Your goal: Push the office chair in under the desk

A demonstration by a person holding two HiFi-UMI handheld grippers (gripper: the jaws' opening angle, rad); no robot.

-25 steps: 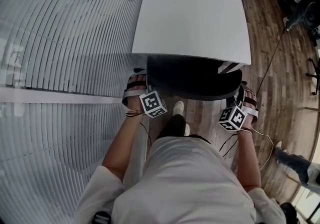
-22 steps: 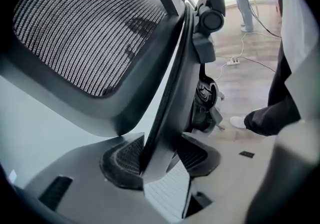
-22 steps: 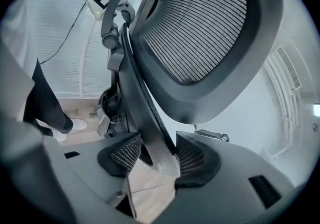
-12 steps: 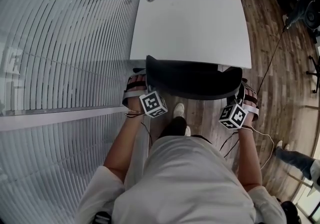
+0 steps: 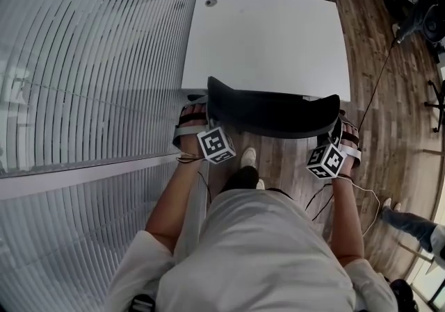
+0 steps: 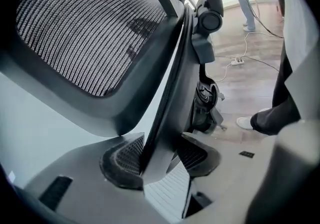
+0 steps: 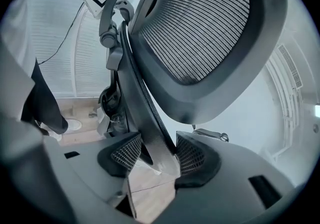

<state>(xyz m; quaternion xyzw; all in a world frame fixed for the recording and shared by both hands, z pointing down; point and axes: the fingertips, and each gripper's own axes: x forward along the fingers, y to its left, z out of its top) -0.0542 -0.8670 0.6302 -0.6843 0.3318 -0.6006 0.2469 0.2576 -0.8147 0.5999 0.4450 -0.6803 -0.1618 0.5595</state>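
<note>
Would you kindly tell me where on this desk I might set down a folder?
The white desk top is bare from the round hole at its far left corner to the right edge. Its near edge is crowded: the chair backrest overlaps it, with the left claw and right claw clamped on its ends.

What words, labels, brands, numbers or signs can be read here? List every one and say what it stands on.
No readable text shows in any view.
Marker cube on the left tool: black-and-white square pattern, no letters or digits.
Marker cube on the right tool: the same kind of pattern, no letters or digits.
Office chair and desk: no label or brand shows.
</note>
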